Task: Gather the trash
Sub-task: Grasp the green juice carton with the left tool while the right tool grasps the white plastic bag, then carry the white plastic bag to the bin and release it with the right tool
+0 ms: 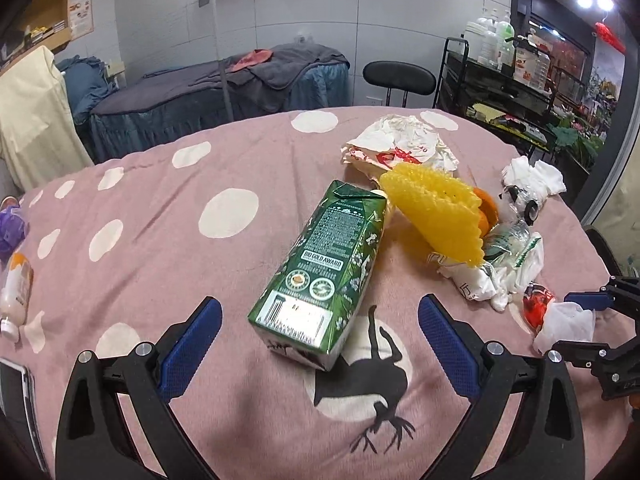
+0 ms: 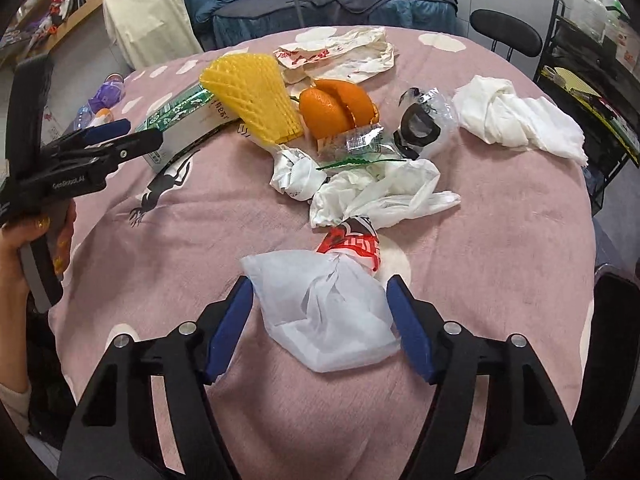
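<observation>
Just starting the pick-up, by the look of it. Lots of trash lying on the pink cloth [image 2: 500, 260], none bagged or binned in view.

Left claw [image 1: 320, 304]: wide open, 1 blue pad on each side of the green carton [image 1: 320, 256]. Not touching it. Carton flat on its side, near end between the pads, far end next to the yellow net [image 1: 436, 216].

Right claw [image 2: 319, 282]: half open around the white bag [image 2: 328, 312]. Pads just beside the bag's 2 sides, not seen to squeeze it. Bag soft and crumpled, lying flat near the front edge of the cloth, touching a red and white wrapper [image 2: 352, 244] behind it.

Farther back: orange peel [image 2: 336, 108], a tissue [image 2: 516, 120], more paper and plastic in a heap.

Step in hand, most likely: 2 grabs at once, carton left, bag right.

Next: push the left claw a bit lower and forward, then close on the carton's long sides. Close the right claw until the bag bunches up. Lift slowly. Watch for the bag slipping out, and for the wrapper coming along with it.
</observation>
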A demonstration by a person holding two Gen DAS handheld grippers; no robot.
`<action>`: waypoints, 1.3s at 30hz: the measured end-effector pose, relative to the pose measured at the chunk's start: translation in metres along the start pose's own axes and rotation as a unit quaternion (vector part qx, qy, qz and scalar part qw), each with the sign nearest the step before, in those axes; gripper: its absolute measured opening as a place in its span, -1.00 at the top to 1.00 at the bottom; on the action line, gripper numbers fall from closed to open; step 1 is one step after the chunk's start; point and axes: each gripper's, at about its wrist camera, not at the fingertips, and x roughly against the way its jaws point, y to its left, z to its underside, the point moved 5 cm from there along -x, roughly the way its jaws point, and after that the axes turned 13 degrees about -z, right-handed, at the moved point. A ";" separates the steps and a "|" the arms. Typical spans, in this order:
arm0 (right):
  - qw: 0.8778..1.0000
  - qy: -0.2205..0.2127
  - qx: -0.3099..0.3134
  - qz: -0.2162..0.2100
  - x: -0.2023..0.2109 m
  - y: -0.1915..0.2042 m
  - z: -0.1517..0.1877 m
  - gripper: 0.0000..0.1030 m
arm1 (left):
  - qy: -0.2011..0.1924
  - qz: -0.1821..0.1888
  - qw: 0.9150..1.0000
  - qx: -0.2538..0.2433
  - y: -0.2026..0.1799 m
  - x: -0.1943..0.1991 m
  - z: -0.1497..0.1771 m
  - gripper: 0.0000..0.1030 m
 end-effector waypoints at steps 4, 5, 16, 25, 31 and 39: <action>1.000 0.011 -0.005 0.003 -0.008 -0.006 -0.002 0.24 | 0.018 -0.006 1.000 -0.022 -0.011 -0.021 -0.006 -0.88; 1.000 0.011 -0.008 0.002 -0.008 -0.008 -0.001 0.43 | 0.023 -0.005 0.999 -0.027 -0.013 -0.025 -0.006 -0.85; 0.998 -0.064 -0.024 -0.016 0.035 -0.014 0.013 0.77 | 0.026 0.006 1.000 0.004 -0.014 -0.012 0.012 0.05; 0.994 -0.106 -0.018 -0.028 0.072 -0.004 0.036 0.77 | -0.018 0.015 0.999 0.048 -0.014 0.042 0.036 0.06; 0.991 -0.128 -0.008 -0.027 0.090 0.005 0.053 0.77 | -0.048 0.016 0.996 0.071 -0.021 0.077 0.052 0.06; 0.988 -0.153 -0.001 -0.020 0.119 0.007 0.079 0.77 | -0.091 0.035 0.992 0.080 -0.047 0.119 0.067 0.06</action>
